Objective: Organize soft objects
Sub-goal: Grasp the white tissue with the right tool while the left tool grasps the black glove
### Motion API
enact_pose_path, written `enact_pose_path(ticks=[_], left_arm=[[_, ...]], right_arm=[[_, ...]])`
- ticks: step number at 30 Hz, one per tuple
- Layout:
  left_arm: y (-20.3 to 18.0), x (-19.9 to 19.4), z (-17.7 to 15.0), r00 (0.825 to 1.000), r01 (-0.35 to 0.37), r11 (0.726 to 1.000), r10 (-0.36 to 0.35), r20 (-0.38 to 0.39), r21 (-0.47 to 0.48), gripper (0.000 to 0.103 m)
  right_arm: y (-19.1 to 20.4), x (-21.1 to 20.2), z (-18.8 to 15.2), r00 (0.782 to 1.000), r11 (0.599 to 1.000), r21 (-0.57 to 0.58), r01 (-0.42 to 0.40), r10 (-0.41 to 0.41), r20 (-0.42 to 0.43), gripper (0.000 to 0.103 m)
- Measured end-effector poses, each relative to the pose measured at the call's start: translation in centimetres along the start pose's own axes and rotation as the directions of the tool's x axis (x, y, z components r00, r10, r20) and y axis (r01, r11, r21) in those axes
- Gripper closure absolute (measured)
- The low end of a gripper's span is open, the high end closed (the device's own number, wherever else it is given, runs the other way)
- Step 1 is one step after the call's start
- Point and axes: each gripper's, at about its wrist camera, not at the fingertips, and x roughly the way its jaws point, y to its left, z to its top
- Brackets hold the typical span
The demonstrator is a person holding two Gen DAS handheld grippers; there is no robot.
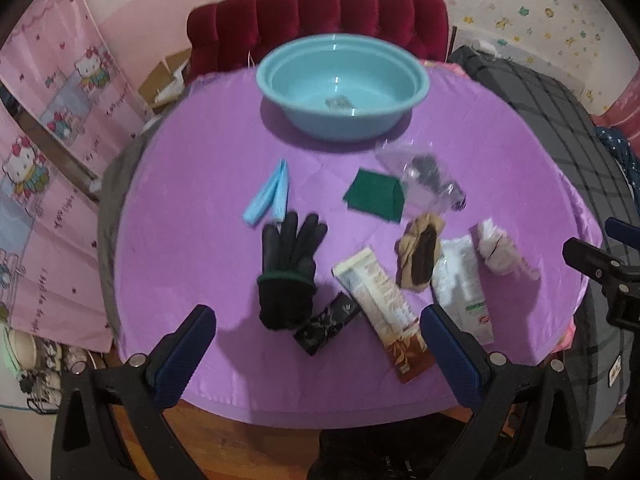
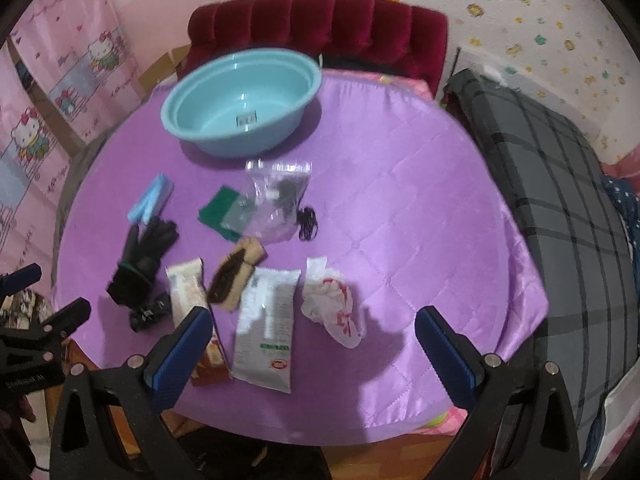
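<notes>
Near the front edge of the surface (image 1: 192, 208) lay our soft glove (image 1: 289, 268) and socks (image 1: 420, 254). We held both tongs (image 1: 318, 354) (image 2: 312, 354) wide open and empty, ready to fill the far bowl (image 1: 342, 84).

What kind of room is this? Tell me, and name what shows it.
Probably a child's bedroom at home. A red tufted headboard stands behind the purple quilted cover, pink cartoon-cat curtains hang at the side, and the wallpaper has small animal prints.
</notes>
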Motion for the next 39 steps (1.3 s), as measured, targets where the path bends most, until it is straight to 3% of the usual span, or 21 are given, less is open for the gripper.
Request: enact_pose_path(ticks=[4, 8, 14, 19, 21, 25, 27, 28, 31, 39], left_arm=[[0.8, 2.2, -1.4, 0.999, -0.019, 0.999, 0.018, -0.029, -0.035, 0.000], [0.9, 3.5, -2.4, 0.999, -0.040, 0.999, 0.040, -0.009, 0.013, 0.000], [2.6, 6.0, -2.8, 0.999, 0.018, 0.999, -0.020, -0.034, -0.040, 0.000], [4.5, 8.0, -2.3, 0.998, 0.026, 0.997, -0.030, -0.053, -0.071, 0.000], [5.2, 8.6, -1.9, 0.998, 0.019, 0.997, -0.023, -0.062, -0.069, 0.000], [6.2, 9.7, -1.2, 0.998, 0.001, 0.999, -0.004, -0.060, -0.042, 0.000], [6.7, 10.1, -0.9, 0.998, -0.001, 0.999, -0.001, -0.059, -0.036, 0.000], [6.9, 10.5, -0.7, 0.998, 0.002, 0.999, -0.004, -0.066, -0.037, 0.000], [7.0, 11.1, -0.2, 0.996, 0.037, 0.999, -0.039, -0.075, -0.028, 0.000], [6.1, 14.1, 1.1, 0.990, 0.056, 0.998, -0.056, -0.127, -0.002, 0.000]], right_arm=[[-1.3, 2.8, -0.8, 0.999, 1.000, -0.004, -0.031, 0.031, -0.045, 0.000], [-2.5, 5.0, -1.5, 0.997, 0.998, -0.003, -0.056, 0.056, -0.056, 0.000], [-3.1, 8.1, -1.2, 0.996, 0.998, 0.008, -0.055, 0.055, -0.069, 0.000], [-2.9, 11.1, -0.4, 0.992, 0.998, 0.030, -0.047, 0.050, -0.117, 0.004], [-2.7, 12.4, -0.2, 0.986, 0.998, 0.046, -0.043, 0.050, -0.159, 0.018], [-2.4, 13.6, 0.1, 0.979, 0.997, 0.062, -0.046, 0.057, -0.197, 0.036], [-2.2, 14.1, 0.1, 0.975, 0.997, 0.065, -0.045, 0.058, -0.216, 0.063], [-2.1, 14.2, 0.2, 0.972, 0.996, 0.072, -0.046, 0.061, -0.226, 0.071], [-2.1, 13.8, 0.6, 0.975, 0.994, 0.092, -0.062, 0.080, -0.207, 0.078], [-1.5, 10.7, 1.5, 0.984, 0.993, 0.108, -0.047, 0.065, -0.165, 0.078]])
